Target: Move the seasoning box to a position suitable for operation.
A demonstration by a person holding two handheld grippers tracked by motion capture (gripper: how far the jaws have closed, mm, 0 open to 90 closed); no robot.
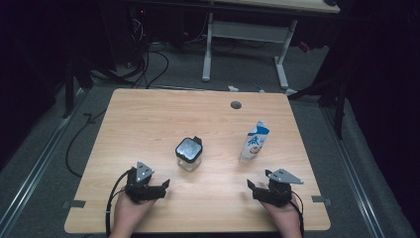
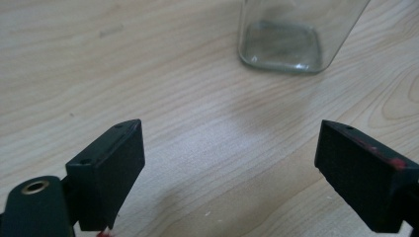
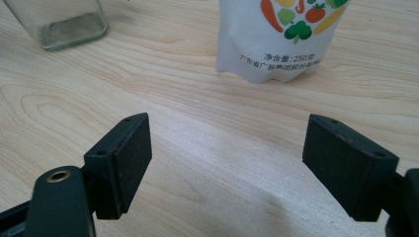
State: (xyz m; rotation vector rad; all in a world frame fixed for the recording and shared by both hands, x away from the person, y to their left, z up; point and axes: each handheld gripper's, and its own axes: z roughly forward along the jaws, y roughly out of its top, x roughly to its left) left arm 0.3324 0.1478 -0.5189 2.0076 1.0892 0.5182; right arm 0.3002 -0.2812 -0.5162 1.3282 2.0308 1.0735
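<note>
Both your left tongs [image 1: 163, 184] and right tongs [image 1: 251, 186] gape apart, holding nothing. The glass jar [image 1: 188, 153] stands mid-surface [image 1: 148, 124], the pouch [image 1: 255, 141] to its right. Approach each squarely: left to the jar's walls, right low on the pouch.

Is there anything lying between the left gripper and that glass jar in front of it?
Nothing visible. Bare wooden table lies between the open jaws of the left gripper and the glass jar, standing just ahead.
</note>
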